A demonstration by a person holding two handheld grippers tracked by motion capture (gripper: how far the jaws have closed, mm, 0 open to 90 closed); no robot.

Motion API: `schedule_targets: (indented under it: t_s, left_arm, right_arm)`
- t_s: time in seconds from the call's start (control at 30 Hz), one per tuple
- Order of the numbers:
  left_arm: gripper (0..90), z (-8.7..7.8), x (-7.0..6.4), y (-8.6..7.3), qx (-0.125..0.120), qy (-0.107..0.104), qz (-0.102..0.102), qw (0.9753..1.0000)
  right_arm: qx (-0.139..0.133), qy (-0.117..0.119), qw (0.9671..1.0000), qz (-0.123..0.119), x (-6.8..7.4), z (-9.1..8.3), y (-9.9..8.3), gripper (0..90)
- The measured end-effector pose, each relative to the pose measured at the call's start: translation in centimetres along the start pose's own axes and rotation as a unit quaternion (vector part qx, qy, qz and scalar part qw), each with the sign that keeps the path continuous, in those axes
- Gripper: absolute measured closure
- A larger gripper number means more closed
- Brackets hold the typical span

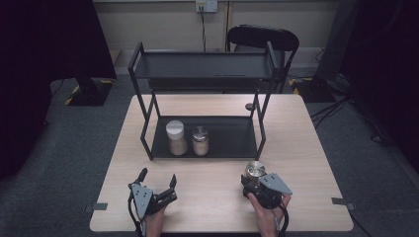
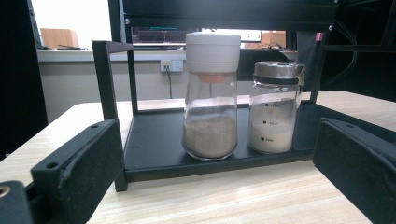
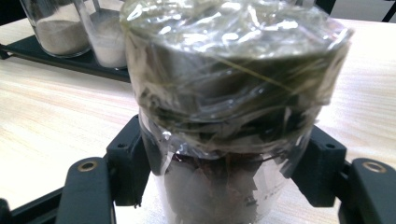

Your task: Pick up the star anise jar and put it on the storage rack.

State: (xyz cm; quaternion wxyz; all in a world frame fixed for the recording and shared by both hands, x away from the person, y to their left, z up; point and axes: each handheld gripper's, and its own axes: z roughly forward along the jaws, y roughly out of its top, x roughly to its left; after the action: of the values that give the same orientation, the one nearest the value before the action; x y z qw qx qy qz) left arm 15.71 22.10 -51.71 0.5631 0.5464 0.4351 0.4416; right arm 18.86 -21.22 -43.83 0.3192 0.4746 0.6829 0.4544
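The plastic-wrapped jar (image 3: 229,93) stands on the table (image 1: 306,148) in front of the black rack (image 1: 207,138), clamped by the right gripper (image 1: 254,183) (probably to join the two shakers (image 1: 188,138)), while the left gripper (image 1: 157,178) waits spread and empty

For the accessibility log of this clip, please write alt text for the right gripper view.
The right gripper has its two black jaws closed on a plastic-wrapped jar with a metallic lid and dark contents, standing on the light wooden table. Behind it at upper left, two glass shakers, one of brownish powder and one of white powder, stand on a black shelf tray.
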Motion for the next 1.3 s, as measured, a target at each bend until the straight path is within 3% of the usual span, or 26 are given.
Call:
schedule_targets:
  t_s: [1.3]
  left_arm:
    - [1.2,0.0,0.0,0.0,0.000,0.000,0.000,1.0000]
  right_arm:
    - [-0.015,0.009,0.9997,-0.016,0.4,-0.1,1.7,31.5]
